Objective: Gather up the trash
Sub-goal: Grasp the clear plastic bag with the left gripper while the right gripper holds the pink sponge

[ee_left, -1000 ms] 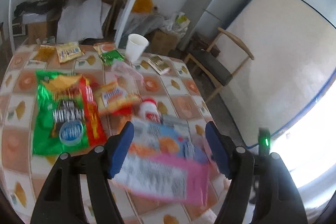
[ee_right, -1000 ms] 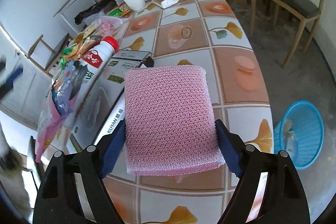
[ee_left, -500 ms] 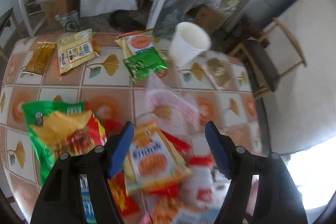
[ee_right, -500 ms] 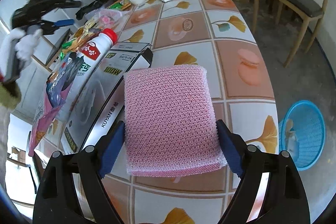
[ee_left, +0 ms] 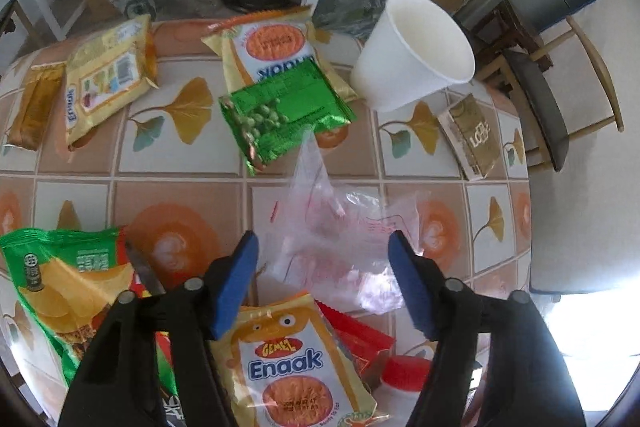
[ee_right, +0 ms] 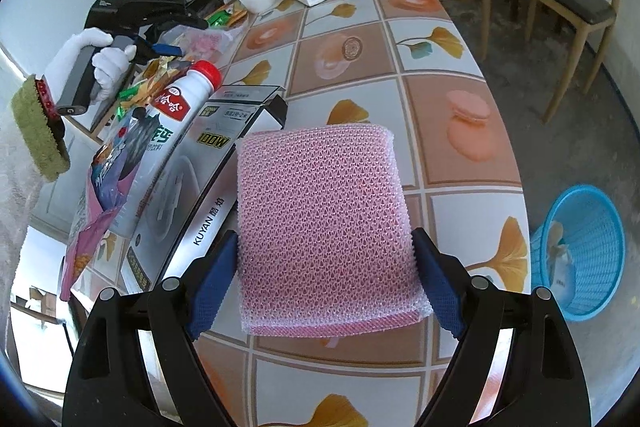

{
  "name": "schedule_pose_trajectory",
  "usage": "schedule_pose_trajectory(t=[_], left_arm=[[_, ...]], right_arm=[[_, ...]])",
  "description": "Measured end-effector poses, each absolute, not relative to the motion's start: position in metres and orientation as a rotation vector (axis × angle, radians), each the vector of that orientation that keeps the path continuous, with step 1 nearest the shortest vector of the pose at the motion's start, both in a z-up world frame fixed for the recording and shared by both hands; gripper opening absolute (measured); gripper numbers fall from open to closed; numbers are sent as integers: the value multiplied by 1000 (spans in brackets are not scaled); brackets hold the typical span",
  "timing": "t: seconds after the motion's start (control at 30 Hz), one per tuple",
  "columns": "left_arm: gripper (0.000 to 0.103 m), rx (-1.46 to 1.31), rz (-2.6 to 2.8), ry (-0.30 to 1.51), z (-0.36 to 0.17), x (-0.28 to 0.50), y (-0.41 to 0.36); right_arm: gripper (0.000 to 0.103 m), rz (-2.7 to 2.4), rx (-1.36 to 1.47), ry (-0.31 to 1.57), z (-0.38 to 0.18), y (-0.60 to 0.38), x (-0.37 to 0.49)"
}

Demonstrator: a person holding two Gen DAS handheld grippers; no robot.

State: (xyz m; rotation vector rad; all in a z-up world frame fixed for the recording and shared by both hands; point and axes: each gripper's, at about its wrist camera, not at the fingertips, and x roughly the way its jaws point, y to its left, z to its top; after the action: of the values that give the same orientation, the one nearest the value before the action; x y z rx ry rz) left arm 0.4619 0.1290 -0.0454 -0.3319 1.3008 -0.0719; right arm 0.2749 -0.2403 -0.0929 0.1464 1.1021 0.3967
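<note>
Pink mesh foam pad (ee_right: pixel 324 227) sits pinched between the right claw (ee_right: pixel 324 283) pads, both blue pads (ee_right: pixel 212 287) pressing its sides, held tilted above the tiled worktop (ee_right: pixel 452 99). Blue basket (ee_right: pixel 580 251) stands on the floor at 3 o'clock of that claw, w/ a scrap inside. At 10 o'clock of the pad: grey carton (ee_right: pixel 212 163), touching it, & a white bottle w/ red cap (ee_right: pixel 176 115) lying beside it.

Left claw (ee_left: pixel 324 279) points steeply down over the worktop, jaws spread but closing, pads not pressing anything yet. Clear crumpled plastic bag (ee_left: pixel 340 219) lies between & just ahead of the pads, approx 12 o'clock. Orange Enaak wrapper (ee_left: pixel 292 367) at 6 o'clock under the claw, green chip bag (ee_left: pixel 60 287) at 9 o'clock. Further at 12: green pea packet (ee_left: pixel 280 111); white paper cup (ee_left: pixel 416 51) at 1 o'clock, tipped on its side; gold sachet (ee_left: pixel 468 135) at 2 o'clock. White-gloved hand (ee_right: pixel 100 63) grips the left tool in the right-wrist view.
</note>
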Motion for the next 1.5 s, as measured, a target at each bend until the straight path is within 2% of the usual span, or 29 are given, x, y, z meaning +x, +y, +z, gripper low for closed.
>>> schedule_pose_trajectory(t=[0.1, 0.27, 0.33, 0.57, 0.77, 0.93, 1.2, 1.37, 1.5], left_arm=[[54, -328, -81, 1306, -49, 462, 125], [30, -330, -101, 1288, -48, 460, 120], [23, -315, -114, 1275, -47, 459, 115], [13, -264, -160, 1223, -39, 450, 103], [9, -201, -187, 1114, -15, 436, 92], [9, -72, -241, 976, 13, 412, 74], [9, -78, -288, 844, 51, 369, 66], [9, 63, -259, 703, 82, 306, 52], [9, 67, -258, 645, 98, 259, 48]], right_arm=[[81, 396, 152, 1103, -93, -241, 276], [81, 395, 159, 1104, -93, -240, 277], [81, 396, 154, 1104, -93, -240, 277], [81, 391, 145, 1098, -94, -240, 276], [81, 379, 111, 1088, -94, -238, 272], [86, 369, 120, 1089, -92, -242, 273], [86, 347, 60, 1082, -93, -236, 270], [81, 345, 53, 1088, -94, -236, 269], [78, 340, 82, 1083, -93, -240, 268]])
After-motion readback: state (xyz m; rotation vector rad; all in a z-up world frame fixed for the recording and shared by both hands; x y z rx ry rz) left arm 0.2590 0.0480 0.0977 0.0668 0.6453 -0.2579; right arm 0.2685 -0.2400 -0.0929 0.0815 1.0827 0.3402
